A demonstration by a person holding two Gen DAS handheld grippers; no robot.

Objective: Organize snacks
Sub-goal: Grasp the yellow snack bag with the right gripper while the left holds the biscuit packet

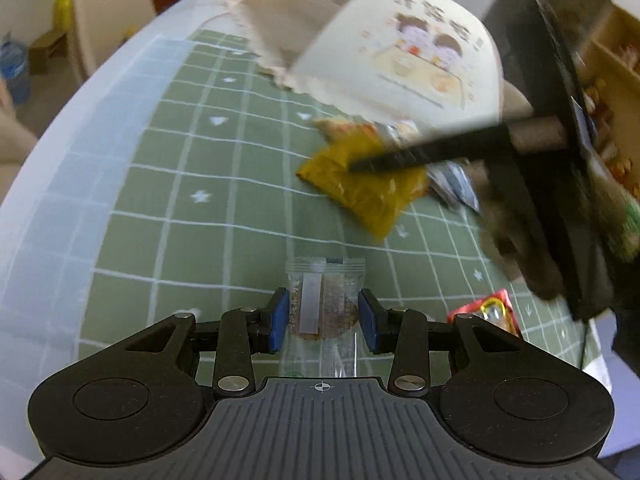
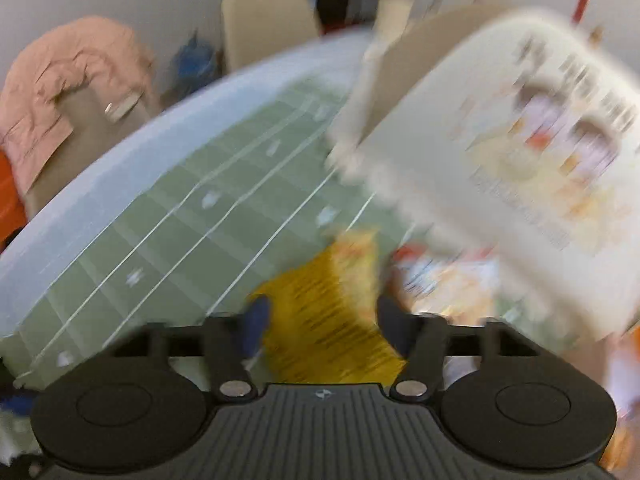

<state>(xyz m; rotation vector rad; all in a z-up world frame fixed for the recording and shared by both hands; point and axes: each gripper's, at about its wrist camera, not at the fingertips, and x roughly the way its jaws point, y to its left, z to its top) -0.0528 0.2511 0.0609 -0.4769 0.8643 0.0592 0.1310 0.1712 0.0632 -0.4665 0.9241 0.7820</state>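
A clear-wrapped brown snack (image 1: 326, 304) lies on the green grid tablecloth (image 1: 180, 184). My left gripper (image 1: 323, 318) is open with its blue pads on either side of it, not pressing it. A yellow snack bag (image 1: 360, 178) lies further off, next to a silver packet (image 1: 456, 184). The right gripper crosses above them in the left wrist view (image 1: 360, 166). In the blurred right wrist view, my right gripper (image 2: 322, 320) is open over the yellow bag (image 2: 320, 308). A cream cardboard box (image 1: 400, 40) with cartoon print stands behind; it also shows in the right wrist view (image 2: 500, 152).
A red packet (image 1: 490, 312) lies right of my left gripper. Several more snacks (image 2: 452, 276) lie beside the box. Beige chairs (image 1: 108, 12) stand beyond the table's far edge, one under a pink jacket (image 2: 68, 80). A shelf of goods (image 1: 612, 60) is at the right.
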